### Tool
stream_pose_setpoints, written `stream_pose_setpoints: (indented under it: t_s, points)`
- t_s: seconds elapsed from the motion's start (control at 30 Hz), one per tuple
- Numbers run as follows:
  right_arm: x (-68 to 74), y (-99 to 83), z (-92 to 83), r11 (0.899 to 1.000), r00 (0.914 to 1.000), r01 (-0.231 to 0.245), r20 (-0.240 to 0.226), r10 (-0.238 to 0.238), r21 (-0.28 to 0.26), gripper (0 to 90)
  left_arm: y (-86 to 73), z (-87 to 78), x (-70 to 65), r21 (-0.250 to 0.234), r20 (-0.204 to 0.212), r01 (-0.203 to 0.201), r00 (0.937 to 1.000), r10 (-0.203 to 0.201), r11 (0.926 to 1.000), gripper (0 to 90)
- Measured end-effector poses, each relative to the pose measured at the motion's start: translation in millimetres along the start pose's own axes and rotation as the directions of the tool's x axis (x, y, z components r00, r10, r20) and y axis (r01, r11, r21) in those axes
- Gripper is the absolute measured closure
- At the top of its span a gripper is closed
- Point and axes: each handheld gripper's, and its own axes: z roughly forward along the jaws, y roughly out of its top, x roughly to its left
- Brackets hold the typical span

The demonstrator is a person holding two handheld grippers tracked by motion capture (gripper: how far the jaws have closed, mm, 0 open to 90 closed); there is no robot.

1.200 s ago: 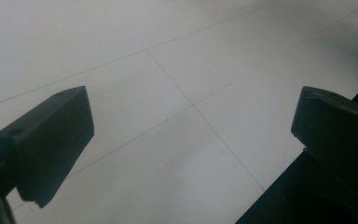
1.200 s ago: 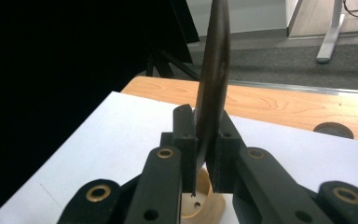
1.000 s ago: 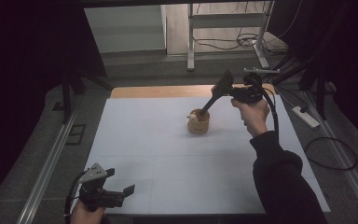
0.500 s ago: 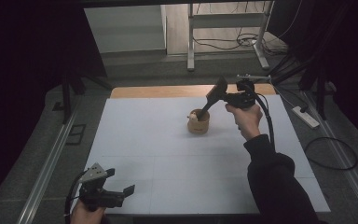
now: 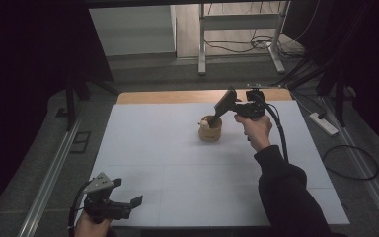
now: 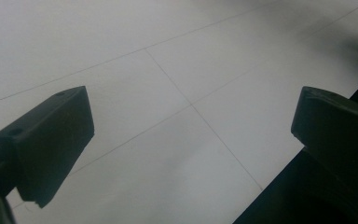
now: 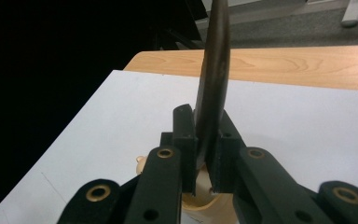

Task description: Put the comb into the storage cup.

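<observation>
A small tan wooden bowl (image 5: 210,132) stands on the white table top (image 5: 177,163), right of centre toward the far side, with something pale at its left rim. My right gripper (image 5: 223,109) hangs just above and to the right of it, shut on a dark curved spoon-like handle (image 5: 226,102) whose lower end reaches down into the bowl. In the right gripper view the handle (image 7: 214,70) rises between the pads of the right gripper (image 7: 204,149), with the bowl's rim (image 7: 205,205) below. My left gripper (image 5: 127,192) rests at the near left edge, open and holding nothing (image 6: 191,102).
A strip of bare wood (image 5: 177,96) runs along the table's far edge. Metal rails (image 5: 54,168) flank the table. A power strip (image 5: 323,123) and cables (image 5: 350,163) lie on the floor to the right. A metal frame (image 5: 239,22) stands beyond the table.
My right gripper has come down and leftward with the dark handle, whose lower end now sits in the bowl. The left gripper has stayed put.
</observation>
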Motion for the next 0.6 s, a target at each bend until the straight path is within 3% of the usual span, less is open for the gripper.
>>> stream_pose_setpoints:
  t_s: [0.43, 0.6]
  points:
    - [-14.9, -6.2, 3.0, 0.997, 0.9969, -0.073, -0.028, 0.073, 0.000, 83.2, 0.2, 0.3, 0.3, 0.002, -0.001, 0.002, 1.0000, -0.002, 1.0000, 0.0]
    - [-21.0, -7.9, 2.3, 0.996, 0.9960, -0.088, -0.018, 0.088, 0.004, 81.4, 0.3, 0.5, 0.5, 0.004, -0.003, 0.006, 1.0000, -0.006, 1.0000, 0.0]
